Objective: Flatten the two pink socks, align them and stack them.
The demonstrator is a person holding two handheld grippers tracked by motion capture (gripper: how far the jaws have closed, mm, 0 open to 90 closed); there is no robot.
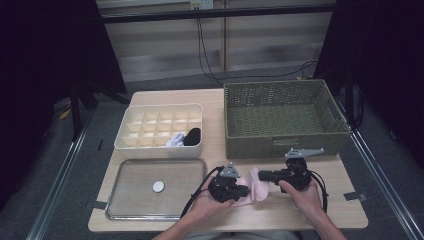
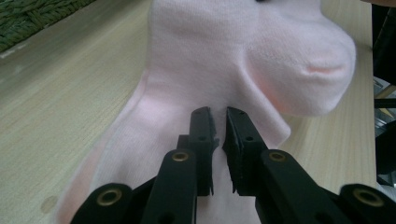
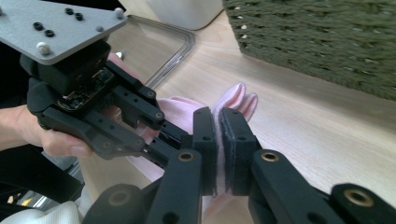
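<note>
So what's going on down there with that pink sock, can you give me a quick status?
Left gripper and right gripper both shut on the pink sock. Sock held between them above the table. Nothing in the way.

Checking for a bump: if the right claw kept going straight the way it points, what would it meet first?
Probably the left claw. The right claw, shut on the pink sock, points across the table toward it, with just sock between them. Depth is hard to judge.
</note>
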